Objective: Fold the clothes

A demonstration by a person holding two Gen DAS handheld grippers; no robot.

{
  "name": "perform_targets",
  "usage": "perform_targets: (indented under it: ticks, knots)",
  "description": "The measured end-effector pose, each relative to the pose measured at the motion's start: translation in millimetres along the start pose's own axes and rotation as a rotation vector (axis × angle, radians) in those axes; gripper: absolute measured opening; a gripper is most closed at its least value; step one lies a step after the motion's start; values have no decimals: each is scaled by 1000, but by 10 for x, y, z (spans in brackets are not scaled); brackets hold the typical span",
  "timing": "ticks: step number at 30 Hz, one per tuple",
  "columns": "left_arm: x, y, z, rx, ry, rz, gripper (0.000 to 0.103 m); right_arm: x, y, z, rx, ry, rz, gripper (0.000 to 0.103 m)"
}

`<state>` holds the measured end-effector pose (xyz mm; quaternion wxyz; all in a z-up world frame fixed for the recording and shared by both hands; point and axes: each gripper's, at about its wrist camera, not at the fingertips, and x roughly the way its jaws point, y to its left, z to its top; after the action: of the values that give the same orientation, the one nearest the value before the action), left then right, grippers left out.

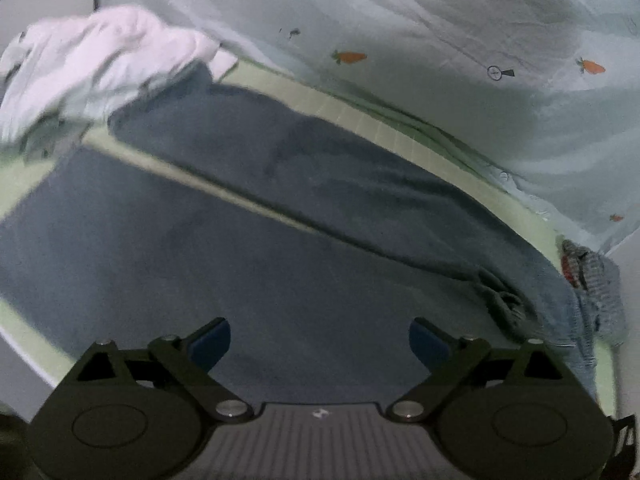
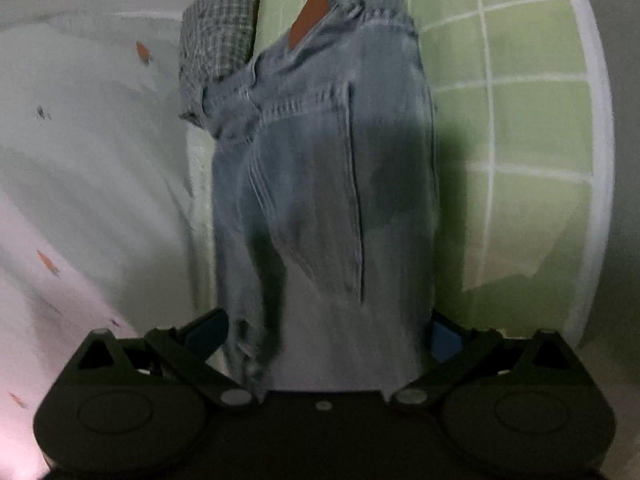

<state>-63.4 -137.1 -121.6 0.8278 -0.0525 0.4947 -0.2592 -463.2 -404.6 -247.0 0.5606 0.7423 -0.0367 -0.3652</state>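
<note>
A dark blue-grey garment (image 1: pixel 248 216) lies spread flat over the green cutting mat (image 1: pixel 360 120), filling most of the left wrist view, with one long fold running from the near left to the far right. The left gripper (image 1: pixel 320 342) hangs just above it, jaws spread wide with nothing between them. At the garment's right end lie faded blue jeans (image 2: pixel 320 168), seat side up, with a back pocket and a brown waistband patch showing. The right gripper (image 2: pixel 326 338) sits low over the near end of the jeans, jaws wide and the denim lying between them without being pinched. Beside the waistband, to the far left, lies a plaid shirt (image 2: pixel 218 36). A white crumpled garment (image 1: pixel 100 64) sits at the mat's far left corner. Pale carrot-print fabric (image 1: pixel 440 48) lies beyond the mat.
</note>
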Motion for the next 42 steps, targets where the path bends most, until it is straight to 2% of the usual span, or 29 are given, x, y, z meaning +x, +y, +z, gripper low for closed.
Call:
perform_targets:
  ticks: [3, 7, 18, 22, 25, 29, 36, 42]
  knots:
    - [45, 86, -176, -109, 33, -37, 96, 20, 10, 66, -33, 39, 26, 103]
    - [95, 319, -368, -278, 81, -80, 96, 156, 141, 98, -137, 80, 13, 103]
    - [346, 1039, -690, -698, 134, -156, 98, 157, 169, 119, -110, 82, 17, 103]
    - [427, 1272, -788, -846, 96, -223, 98, 138, 149, 140, -118, 78, 16, 103]
    - [455, 1407, -778, -896, 55, -262, 98, 174, 153, 170, -119, 74, 15, 103]
    - [468, 1638, -672, -936, 22, -278, 98, 193, 154, 176, -118, 55, 16, 103]
    - [461, 2107, -461, -1036, -50, -303, 98, 134, 149, 87, -89, -57, 13, 103]
    - [369, 2536, -90, -1021, -140, -228, 98, 144, 150, 22, -45, -147, 17, 103]
